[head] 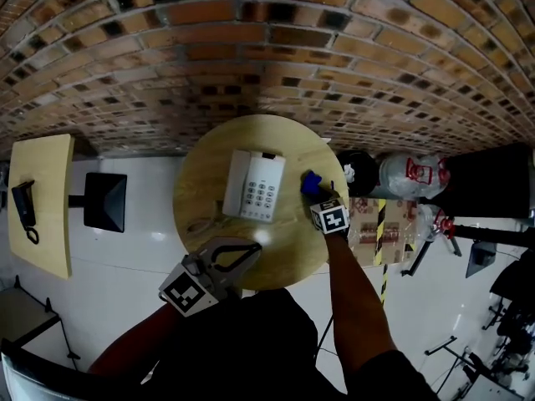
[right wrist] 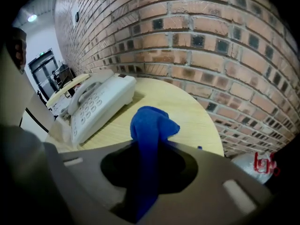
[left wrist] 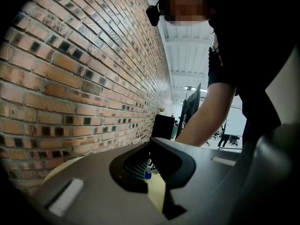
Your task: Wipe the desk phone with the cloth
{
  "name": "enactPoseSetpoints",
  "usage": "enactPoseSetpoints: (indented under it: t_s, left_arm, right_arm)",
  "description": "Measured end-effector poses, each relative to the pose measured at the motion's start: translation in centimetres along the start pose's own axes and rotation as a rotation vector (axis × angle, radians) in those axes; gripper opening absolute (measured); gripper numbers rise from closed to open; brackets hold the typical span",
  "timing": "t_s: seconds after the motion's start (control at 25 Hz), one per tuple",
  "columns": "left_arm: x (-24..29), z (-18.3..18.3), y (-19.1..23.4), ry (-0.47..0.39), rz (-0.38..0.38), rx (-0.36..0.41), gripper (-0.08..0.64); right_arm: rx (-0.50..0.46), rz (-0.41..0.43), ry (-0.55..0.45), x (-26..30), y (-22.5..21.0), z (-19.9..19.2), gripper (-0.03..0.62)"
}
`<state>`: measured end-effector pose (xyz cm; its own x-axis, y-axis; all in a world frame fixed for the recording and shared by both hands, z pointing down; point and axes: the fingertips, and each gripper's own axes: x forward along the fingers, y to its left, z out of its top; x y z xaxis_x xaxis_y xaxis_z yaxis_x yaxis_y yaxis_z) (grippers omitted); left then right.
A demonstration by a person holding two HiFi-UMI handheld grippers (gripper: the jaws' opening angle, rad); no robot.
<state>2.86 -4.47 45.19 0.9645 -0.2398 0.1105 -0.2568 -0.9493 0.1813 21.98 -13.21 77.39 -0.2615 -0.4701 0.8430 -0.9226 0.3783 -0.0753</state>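
A white desk phone (head: 255,186) lies on the round wooden table (head: 205,170), handset on its left side. My right gripper (head: 315,192) is at the phone's right, shut on a blue cloth (head: 311,182). In the right gripper view the cloth (right wrist: 151,125) bunches up out of the jaws of the gripper (right wrist: 150,143), with the phone (right wrist: 96,104) a short way off to the left on the table (right wrist: 192,104). My left gripper (head: 249,249) hovers over the table's near edge, below the phone. Its jaws meet at the tips (left wrist: 151,146), with nothing between them.
A brick wall (head: 267,48) runs right behind the table. On the white floor at the left stand a yellow side table (head: 46,182) and a black stool (head: 104,200). At the right are plastic bags (head: 410,174) and a box with striped tape (head: 376,224).
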Motion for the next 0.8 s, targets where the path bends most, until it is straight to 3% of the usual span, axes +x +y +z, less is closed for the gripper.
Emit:
enactPoseSetpoints:
  t_s: [0.12,0.24,0.36,0.44,0.6,0.8]
  left_arm:
    - [0.6,0.1,0.4,-0.002,0.022,-0.072,0.000]
    - [1.0,0.6,0.5,-0.008,0.004,0.008,0.000]
    - [0.9,0.5,1.4,0.003,0.037,-0.044,0.000]
    - [0.9,0.5,2.0,0.012,0.045,-0.034,0.000]
    - [0.7,0.9,2.5,0.003,0.042,0.010,0.007]
    - [-0.2,1.4,2.6,-0.010,0.056,0.036,0.008]
  right_arm:
    - [-0.006,0.019,-0.073,-1.3,1.3,2.3,0.077]
    - [-0.049,0.068,-0.179,-2.9,3.7,6.2,0.077]
    - [-0.108,0.131,-0.254,-4.0,6.7,9.9,0.077]
    - [-0.154,0.165,-0.287,-4.0,8.5,12.3,0.077]
    - [-0.265,0.206,-0.303,-1.9,10.8,16.2,0.077]
    - [-0.320,0.228,-0.222,2.4,10.9,17.4,0.077]
